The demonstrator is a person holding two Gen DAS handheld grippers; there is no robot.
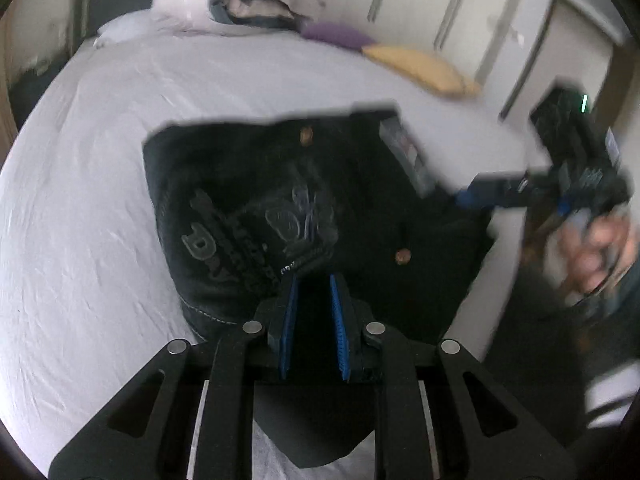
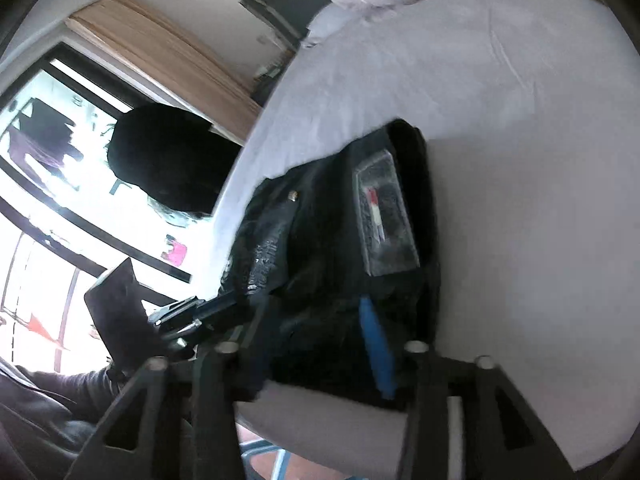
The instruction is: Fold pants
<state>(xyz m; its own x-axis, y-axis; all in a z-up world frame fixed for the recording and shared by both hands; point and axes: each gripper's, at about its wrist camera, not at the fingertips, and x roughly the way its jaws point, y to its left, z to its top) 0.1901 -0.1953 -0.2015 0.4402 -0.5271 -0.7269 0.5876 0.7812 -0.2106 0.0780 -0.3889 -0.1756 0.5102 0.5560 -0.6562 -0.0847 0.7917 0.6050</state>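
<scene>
Black pants [image 1: 280,208] folded into a squarish bundle, lying on the near right part of the white bed sheet [image 1: 100,200], near edge of bundle close to mattress edge. Left gripper [image 1: 314,276] clamped on dark fabric at the near edge of the bundle, blue pads [image 1: 291,312] narrow, cloth filling the gap and hanging under the linkage. Right gripper [image 1: 460,196] seen far right from left cam, heavily blurred, tip at the bundle's right edge; hand [image 1: 596,248] behind it just a smear. From right cam only one blue pad [image 2: 376,352] clear over the fabric, other finger lost against black cloth; jaws partway apart, can't tell if pressing anything. Grey print on pants [image 1: 240,224]: a "D" legible, rest of lettering + crest too blurred to read. Rectangular label patch [image 2: 384,216] w/ red-white mark, text unreadable. Two small brass rivets [image 1: 306,136] showing. Far end: rolled duvet [image 1: 240,4], purple cushion [image 1: 340,36], yellow cushion [image 1: 420,68], partly cut off in right cam. Window [image 2: 48,184] blown out.
</scene>
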